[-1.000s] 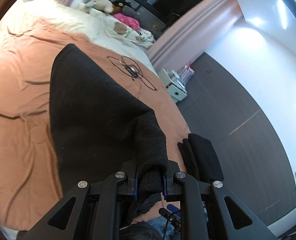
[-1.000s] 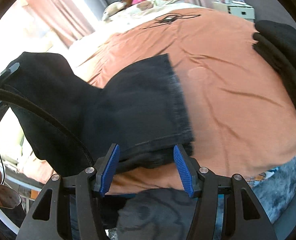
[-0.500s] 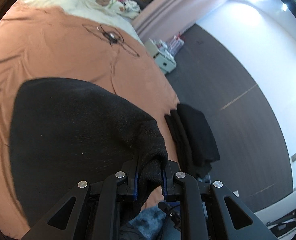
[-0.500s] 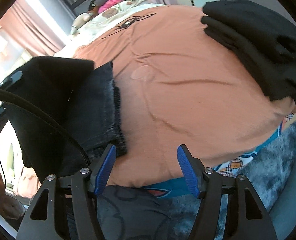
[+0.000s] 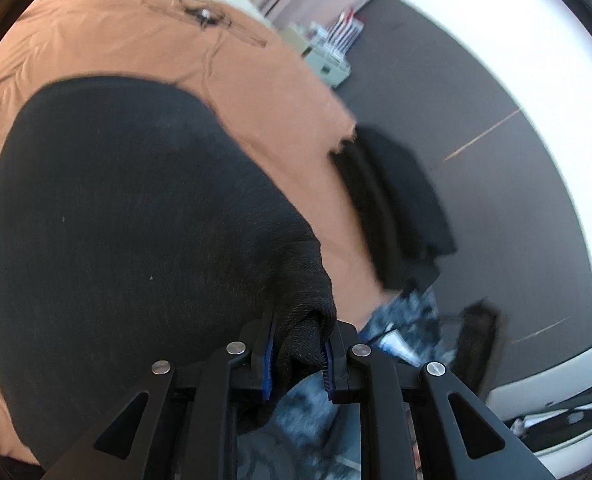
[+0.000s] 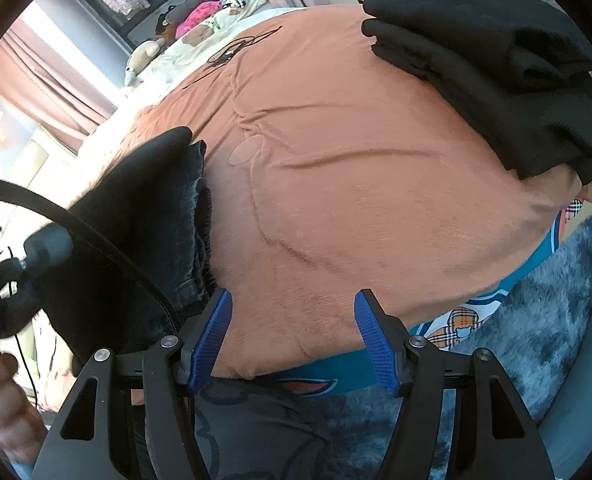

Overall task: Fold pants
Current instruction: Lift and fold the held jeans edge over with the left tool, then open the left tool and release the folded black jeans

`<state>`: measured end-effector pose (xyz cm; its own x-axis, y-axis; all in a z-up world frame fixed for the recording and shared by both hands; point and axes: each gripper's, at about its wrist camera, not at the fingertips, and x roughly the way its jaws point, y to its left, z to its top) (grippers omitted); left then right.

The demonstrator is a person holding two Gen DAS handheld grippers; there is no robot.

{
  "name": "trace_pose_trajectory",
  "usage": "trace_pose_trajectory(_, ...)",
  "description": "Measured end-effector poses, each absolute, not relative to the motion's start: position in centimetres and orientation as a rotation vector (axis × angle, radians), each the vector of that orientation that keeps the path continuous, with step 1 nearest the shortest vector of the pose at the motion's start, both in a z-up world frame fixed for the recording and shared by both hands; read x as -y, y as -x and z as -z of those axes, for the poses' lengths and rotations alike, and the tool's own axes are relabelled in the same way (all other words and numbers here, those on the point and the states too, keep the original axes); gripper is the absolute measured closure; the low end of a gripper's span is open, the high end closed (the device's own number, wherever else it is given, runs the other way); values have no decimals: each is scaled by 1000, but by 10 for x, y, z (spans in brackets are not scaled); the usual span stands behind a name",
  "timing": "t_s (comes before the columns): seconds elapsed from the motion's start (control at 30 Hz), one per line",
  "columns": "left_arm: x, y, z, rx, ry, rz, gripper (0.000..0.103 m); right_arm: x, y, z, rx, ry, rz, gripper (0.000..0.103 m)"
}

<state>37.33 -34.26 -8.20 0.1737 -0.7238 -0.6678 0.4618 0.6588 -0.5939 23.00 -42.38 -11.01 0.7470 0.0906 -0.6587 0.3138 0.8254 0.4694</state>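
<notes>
The black pants [image 5: 127, 220] spread over the orange bed cover and fill the left of the left wrist view. My left gripper [image 5: 298, 354] is shut on a bunched edge of the pants near the bed's front edge. In the right wrist view the pants [image 6: 159, 208] lie folded at the left, dark denim layers showing. My right gripper [image 6: 293, 338] is open and empty above the bed's front edge, to the right of the pants.
A stack of folded black clothes [image 6: 504, 52] sits at the bed's right corner, also in the left wrist view [image 5: 396, 208]. The orange cover [image 6: 356, 184] is wrinkled. Pillows and soft toys [image 6: 199, 20] lie at the far end. A grey shaggy rug [image 6: 536, 328] lies below.
My left gripper has carried the pants edge down and toward the bed's front, laying the fabric flatter. My right gripper has let go of the pants and moved right, away from them.
</notes>
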Motion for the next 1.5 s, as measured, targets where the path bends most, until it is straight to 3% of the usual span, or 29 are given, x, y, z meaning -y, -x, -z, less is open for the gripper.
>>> trace_pose_trajectory(0.03,342,-371,89,-1134,265,848,80,425,-229,110,-726,-607,125,41)
trace_pose_trajectory(0.1,338,-368,93,-1163,275,854,64,426,-230,110,-719,-611,113,41)
trace_pose_trajectory(0.17,331,-364,89,-1149,288,857,36,426,-229,108,-713,-605,103,41)
trace_pose_trajectory(0.27,318,-357,74,-1085,258,817,27,423,-228,103,-702,-598,97,41)
trace_pose_trajectory(0.77,217,-381,86,-1045,321,586,27,392,-240,82,-670,-563,4,41)
trace_pose_trajectory(1.13,167,-396,124,-1129,415,481,27,368,-272,80,-690,-505,-35,41)
trace_pose_trajectory(1.2,168,-396,134,-1161,424,488,27,365,-278,82,-696,-492,-42,49)
trace_pose_trajectory(1.37,172,-398,149,-1215,431,479,28,366,-293,96,-740,-477,-15,82)
trace_pose_trajectory(1.5,172,-397,159,-1248,443,470,28,371,-299,106,-764,-504,-19,86)
